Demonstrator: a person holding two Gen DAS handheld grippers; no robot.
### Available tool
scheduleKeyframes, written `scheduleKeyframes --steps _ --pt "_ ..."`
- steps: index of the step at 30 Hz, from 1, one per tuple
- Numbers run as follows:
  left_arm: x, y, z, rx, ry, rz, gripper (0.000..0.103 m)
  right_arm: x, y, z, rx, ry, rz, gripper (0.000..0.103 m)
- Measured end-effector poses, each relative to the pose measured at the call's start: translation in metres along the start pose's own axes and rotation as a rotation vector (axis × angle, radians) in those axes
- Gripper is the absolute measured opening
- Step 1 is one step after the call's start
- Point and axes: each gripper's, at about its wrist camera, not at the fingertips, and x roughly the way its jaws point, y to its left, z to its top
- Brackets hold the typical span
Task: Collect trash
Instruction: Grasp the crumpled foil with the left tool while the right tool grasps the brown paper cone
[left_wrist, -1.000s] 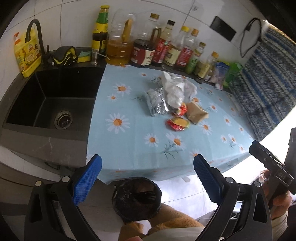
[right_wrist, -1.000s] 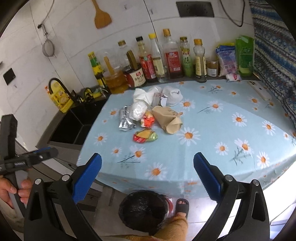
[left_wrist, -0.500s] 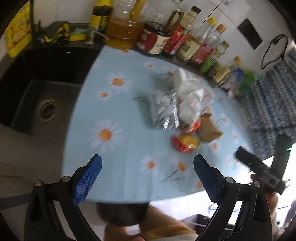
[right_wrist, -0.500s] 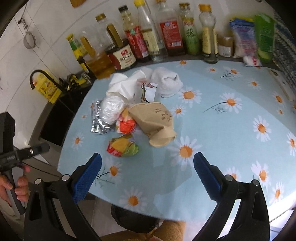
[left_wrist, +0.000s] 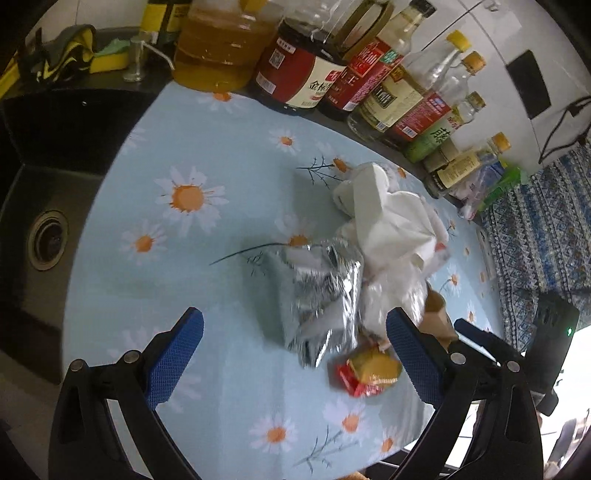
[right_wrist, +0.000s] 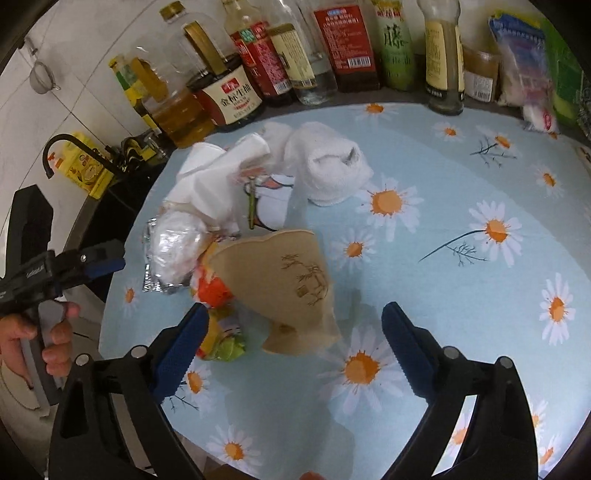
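The trash lies heaped on the daisy-print worktop (left_wrist: 192, 258) in front of a row of bottles (right_wrist: 343, 44): a foil bag (left_wrist: 321, 299), white tissues (left_wrist: 388, 218), a brown paper cone (right_wrist: 284, 288), a red-and-yellow wrapper (left_wrist: 369, 373) and a rolled white cloth (right_wrist: 328, 166). The left gripper (left_wrist: 293, 356) hovers spread above the foil bag, pinching nothing. The right gripper (right_wrist: 293, 345) stands wide over the cone's lower end, its jaws having just narrowed a little, the pads clear of the cone.
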Motion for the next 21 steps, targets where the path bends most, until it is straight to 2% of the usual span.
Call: scheduleKeyframes --steps 4,9,11,12,14,17,21 --pt "0.01 0.001 0.007 -0.053 0.016 -0.084 0.095 0.007 0.003 0.004 -0.038 0.019 0.014 0.092" --pt "0.016 0.001 0.016 -0.069 0.008 -0.058 0.095 0.016 0.0 0.01 -0.036 0.045 0.054 0.088" --pt "0.019 0.002 0.019 -0.076 0.011 -0.049 0.091 0.02 -0.001 0.013 -0.034 0.053 0.062 0.087" --pt "0.022 0.002 0.019 -0.078 0.019 -0.05 0.089 0.021 -0.001 0.014 -0.033 0.058 0.068 0.081" --pt "0.024 0.002 0.018 -0.075 0.026 -0.046 0.088 0.025 -0.001 0.016 -0.031 0.074 0.075 0.076" --pt "0.028 0.0 0.017 -0.067 0.038 -0.051 0.081 0.029 -0.002 0.016 -0.032 0.092 0.09 0.076" --pt "0.034 -0.002 0.017 -0.058 0.045 -0.027 0.071 0.033 -0.001 0.017 -0.047 0.115 0.099 0.068"
